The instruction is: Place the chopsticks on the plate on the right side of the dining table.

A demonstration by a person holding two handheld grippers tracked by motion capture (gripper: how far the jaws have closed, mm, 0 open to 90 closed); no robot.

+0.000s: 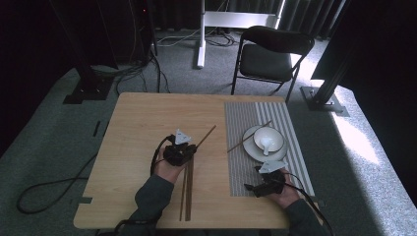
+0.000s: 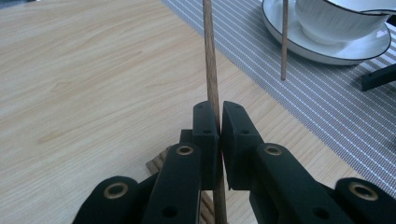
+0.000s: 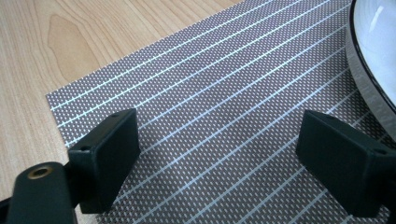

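Note:
My left gripper is shut on a brown chopstick that points up and away toward the striped placemat; in the high view this chopstick sticks out past the jaws. Several more chopsticks lie on the wood under that hand. Another chopstick leans on the white plate, which carries a white bowl with a spoon. My right gripper stands open just above the placemat, nothing between its fingers, the plate's rim at its right.
The wooden table has bare room on its left half. A black folding chair stands beyond the far edge. Cables trail on the grey carpet at the left, and stand bases sit behind.

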